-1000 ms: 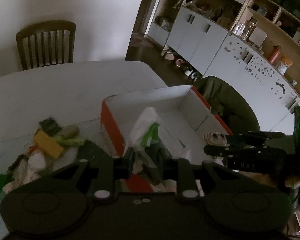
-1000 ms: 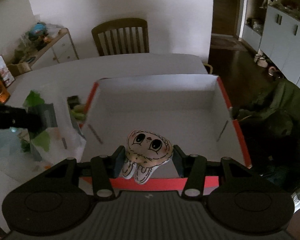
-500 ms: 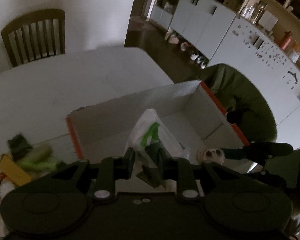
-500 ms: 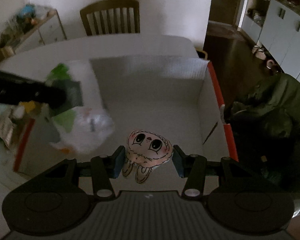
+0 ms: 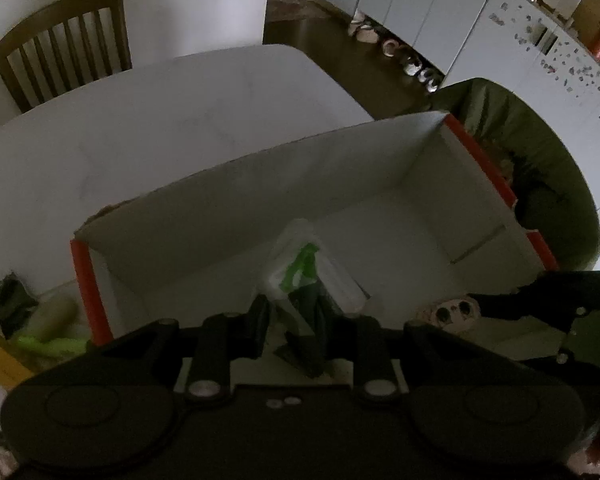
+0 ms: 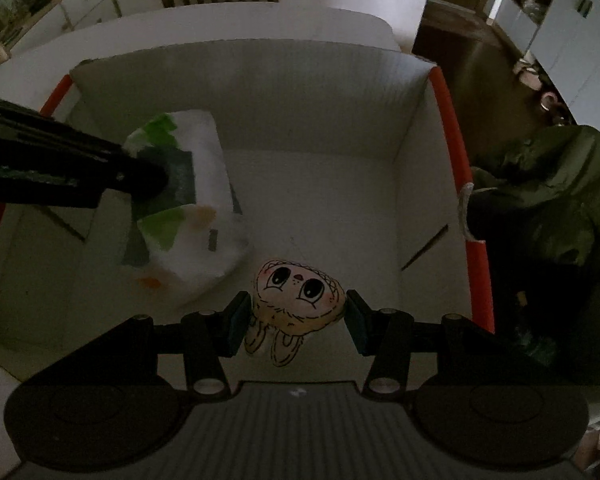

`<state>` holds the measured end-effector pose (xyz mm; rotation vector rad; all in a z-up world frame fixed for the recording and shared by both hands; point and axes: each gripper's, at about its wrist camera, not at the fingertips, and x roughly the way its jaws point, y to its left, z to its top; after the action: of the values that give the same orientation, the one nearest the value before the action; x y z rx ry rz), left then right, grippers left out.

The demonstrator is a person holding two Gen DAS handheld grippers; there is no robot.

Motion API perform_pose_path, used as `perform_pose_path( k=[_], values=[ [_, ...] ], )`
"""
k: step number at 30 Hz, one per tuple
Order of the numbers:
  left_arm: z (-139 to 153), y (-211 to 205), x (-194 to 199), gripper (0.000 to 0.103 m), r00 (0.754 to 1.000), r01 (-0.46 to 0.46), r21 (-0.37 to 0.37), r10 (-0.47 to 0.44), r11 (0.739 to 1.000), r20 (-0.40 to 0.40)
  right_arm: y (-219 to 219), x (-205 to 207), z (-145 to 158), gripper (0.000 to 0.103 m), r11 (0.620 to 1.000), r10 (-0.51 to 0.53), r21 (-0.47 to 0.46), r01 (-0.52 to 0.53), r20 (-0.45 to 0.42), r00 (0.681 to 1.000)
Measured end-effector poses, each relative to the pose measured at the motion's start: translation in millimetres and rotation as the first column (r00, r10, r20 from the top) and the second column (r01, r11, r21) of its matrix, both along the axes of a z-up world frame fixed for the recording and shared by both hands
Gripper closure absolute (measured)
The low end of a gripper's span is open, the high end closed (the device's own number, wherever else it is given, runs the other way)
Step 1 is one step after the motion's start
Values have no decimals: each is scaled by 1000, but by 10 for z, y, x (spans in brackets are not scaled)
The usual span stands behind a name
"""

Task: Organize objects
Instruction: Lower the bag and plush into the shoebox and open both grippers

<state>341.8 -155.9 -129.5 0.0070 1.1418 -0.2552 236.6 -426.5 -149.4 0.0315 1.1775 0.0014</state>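
Observation:
A white cardboard box with orange edges (image 5: 228,208) (image 6: 308,92) stands on the white table. My left gripper (image 5: 294,316) is shut on a white and green plastic bag (image 5: 304,268) and holds it inside the box at the left; the bag shows in the right wrist view (image 6: 188,208). My right gripper (image 6: 296,320) is shut on a small cartoon rabbit toy (image 6: 298,296) over the box's front part. The toy shows in the left wrist view (image 5: 452,310).
A pile of small objects, yellow and green (image 5: 32,328), lies on the table left of the box. A wooden chair (image 5: 64,44) stands at the far side. A dark green jacket (image 6: 548,208) lies right of the box. Cabinets line the right wall.
Both grippers moved forward over the box. The bag went from outside the box's left wall to inside it. The rabbit toy is now lower inside the box.

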Motion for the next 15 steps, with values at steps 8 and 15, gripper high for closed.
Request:
perform_pose_path(
  k=[8,15],
  values=[
    [-139,-37,76,75,999,6,61,-2,998,-51,31,0,-71,52,1000,1,9,-1,-19,1000],
    [-190,-13,71,69,998,-6,79,11,997,-66,37,-32,-56,52,999,-23,28,24,-16,1000]
  ],
)
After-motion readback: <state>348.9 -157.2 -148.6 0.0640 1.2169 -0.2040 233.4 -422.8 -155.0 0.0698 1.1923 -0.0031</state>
